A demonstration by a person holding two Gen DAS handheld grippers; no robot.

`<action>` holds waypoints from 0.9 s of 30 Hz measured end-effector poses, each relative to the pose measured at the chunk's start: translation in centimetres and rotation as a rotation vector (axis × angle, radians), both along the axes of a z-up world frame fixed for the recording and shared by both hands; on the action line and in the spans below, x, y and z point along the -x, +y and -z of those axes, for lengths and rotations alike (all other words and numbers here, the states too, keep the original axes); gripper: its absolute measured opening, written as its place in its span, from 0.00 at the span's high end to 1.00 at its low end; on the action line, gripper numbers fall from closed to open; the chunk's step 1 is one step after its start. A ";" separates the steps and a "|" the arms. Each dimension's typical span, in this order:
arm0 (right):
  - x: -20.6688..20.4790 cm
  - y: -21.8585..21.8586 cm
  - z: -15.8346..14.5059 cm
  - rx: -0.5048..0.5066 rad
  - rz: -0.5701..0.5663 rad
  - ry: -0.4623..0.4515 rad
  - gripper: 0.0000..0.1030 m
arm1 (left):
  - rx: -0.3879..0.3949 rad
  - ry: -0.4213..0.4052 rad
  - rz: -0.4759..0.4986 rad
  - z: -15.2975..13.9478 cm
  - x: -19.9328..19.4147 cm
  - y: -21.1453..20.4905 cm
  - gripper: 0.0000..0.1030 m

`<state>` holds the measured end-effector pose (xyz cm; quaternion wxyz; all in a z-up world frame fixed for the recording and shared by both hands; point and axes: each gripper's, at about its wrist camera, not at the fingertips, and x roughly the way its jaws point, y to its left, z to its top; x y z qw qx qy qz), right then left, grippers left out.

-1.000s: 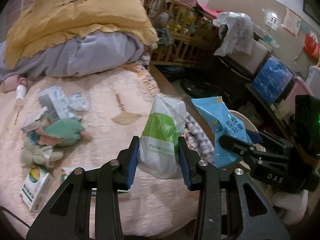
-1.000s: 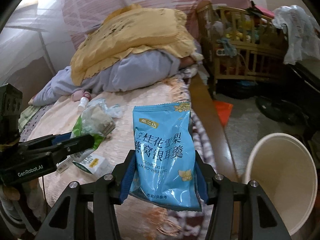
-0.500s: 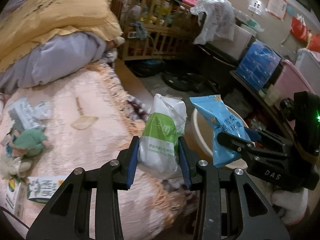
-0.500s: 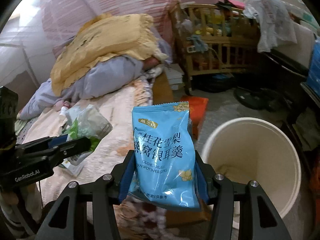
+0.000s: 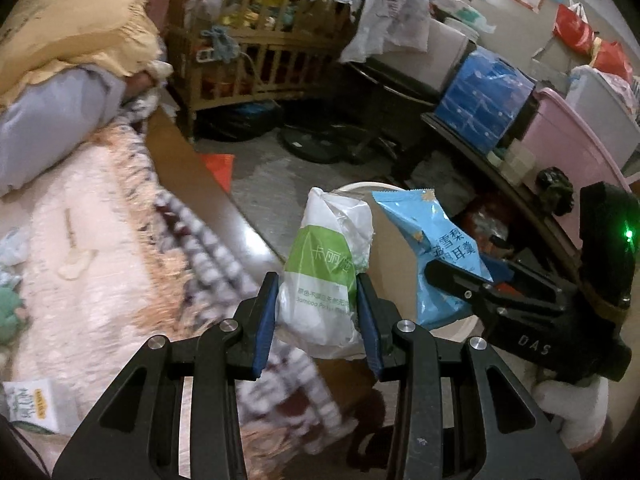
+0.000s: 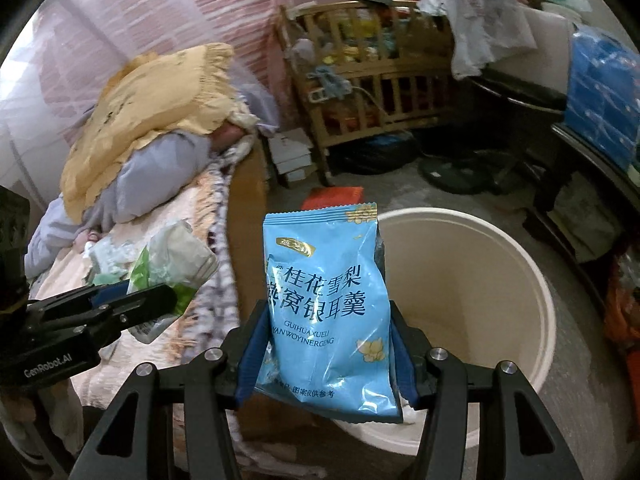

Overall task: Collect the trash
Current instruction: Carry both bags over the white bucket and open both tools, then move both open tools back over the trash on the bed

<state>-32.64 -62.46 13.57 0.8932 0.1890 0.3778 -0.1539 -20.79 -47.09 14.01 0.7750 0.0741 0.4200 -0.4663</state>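
Upright blue packet (image 6: 326, 304), green-white pack (image 5: 326, 276)

Wooden crib (image 5: 256, 36), yellow pillow (image 6: 160, 108)

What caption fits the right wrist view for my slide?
Right gripper holds a blue snack bag in front of the cream bin beside the bed.

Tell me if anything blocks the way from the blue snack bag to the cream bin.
Nothing visible does. The right gripper holds the blue snack bag upright just in front of the cream bin, whose mouth is open and looks empty. The left gripper, holding a green-and-white packet, is off to the side over the bed.
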 end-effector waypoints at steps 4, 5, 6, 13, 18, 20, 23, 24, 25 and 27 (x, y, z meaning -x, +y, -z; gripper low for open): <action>0.8 -1.8 0.6 -0.008 0.036 0.016 0.48 | 0.006 0.035 0.026 0.6 0.3 -2.1 0.66; 0.9 -2.2 0.7 -0.010 0.045 0.019 0.48 | 0.007 0.041 0.033 0.8 0.4 -2.7 0.66; 1.1 -2.6 0.9 -0.012 0.054 0.022 0.48 | 0.010 0.047 0.040 0.9 0.5 -3.2 0.66; 1.9 -4.9 2.1 -0.024 0.124 0.039 0.48 | 0.014 0.092 0.067 1.9 0.7 -6.1 0.66; 2.1 -5.6 2.8 -0.029 0.155 0.048 0.46 | 0.013 0.110 0.072 2.6 0.5 -7.1 0.65; 2.2 -5.7 3.0 -0.019 0.171 0.057 0.46 | 0.017 0.120 0.080 2.9 0.4 -7.4 0.65; 2.3 -6.1 3.1 0.000 0.205 0.074 0.38 | 0.038 0.122 0.090 3.0 0.5 -7.7 0.57; 2.4 -6.2 3.2 0.002 0.217 0.076 0.30 | 0.040 0.122 0.088 3.1 0.5 -7.7 0.51; 2.5 -6.3 3.2 -0.001 0.226 0.075 0.27 | 0.040 0.124 0.085 3.1 0.4 -7.6 0.45; 2.7 -6.4 3.3 -0.003 0.233 0.073 0.27 | 0.039 0.127 0.084 3.1 0.5 -7.4 0.44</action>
